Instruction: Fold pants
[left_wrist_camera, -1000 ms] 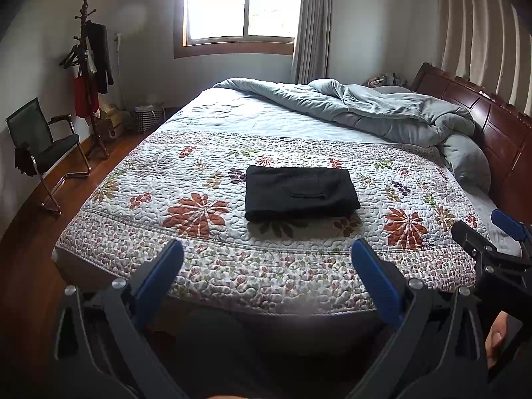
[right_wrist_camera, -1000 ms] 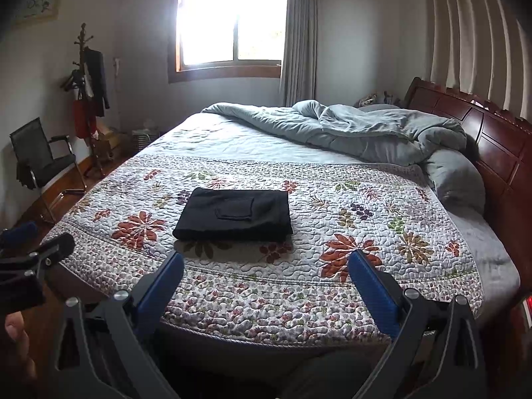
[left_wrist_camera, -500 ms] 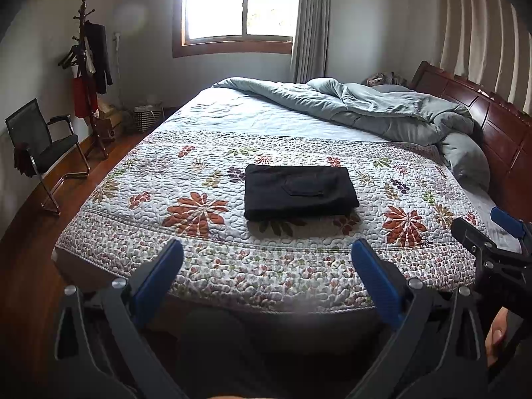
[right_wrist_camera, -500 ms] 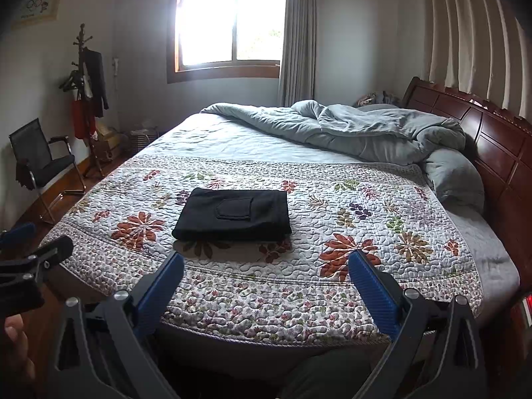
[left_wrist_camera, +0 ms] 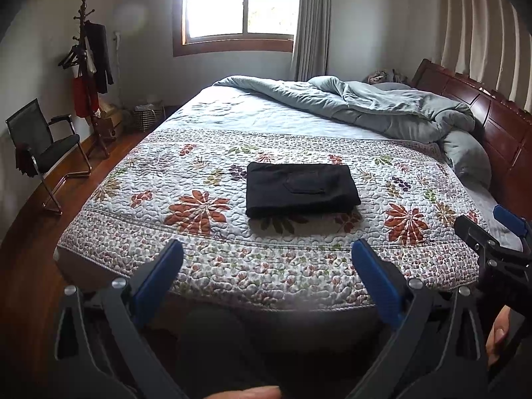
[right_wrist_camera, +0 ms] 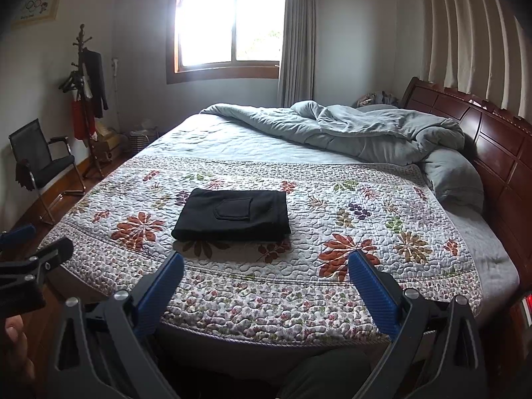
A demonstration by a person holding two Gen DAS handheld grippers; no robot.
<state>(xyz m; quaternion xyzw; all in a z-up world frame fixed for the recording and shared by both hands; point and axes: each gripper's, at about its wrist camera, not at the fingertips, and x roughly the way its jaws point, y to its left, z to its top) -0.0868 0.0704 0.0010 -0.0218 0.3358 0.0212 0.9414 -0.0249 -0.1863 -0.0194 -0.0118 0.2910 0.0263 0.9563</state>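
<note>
The black pants (left_wrist_camera: 301, 189) lie folded into a neat rectangle on the floral quilt (left_wrist_camera: 199, 173), a pocket facing up; they also show in the right wrist view (right_wrist_camera: 232, 215). My left gripper (left_wrist_camera: 267, 262) is open and empty, held back off the near edge of the bed. My right gripper (right_wrist_camera: 266, 274) is open and empty too, also short of the bed edge. The right gripper shows at the right edge of the left wrist view (left_wrist_camera: 492, 236), and the left gripper at the left edge of the right wrist view (right_wrist_camera: 30, 252).
A crumpled grey duvet (left_wrist_camera: 382, 106) lies at the far right by the wooden headboard (left_wrist_camera: 492, 116). A black chair (left_wrist_camera: 43, 146) and a coat rack (left_wrist_camera: 89, 66) stand at the left wall on the wooden floor. A window (left_wrist_camera: 239, 3) is at the back.
Both grippers have drifted slightly; the views barely shift. The pants have not moved.
</note>
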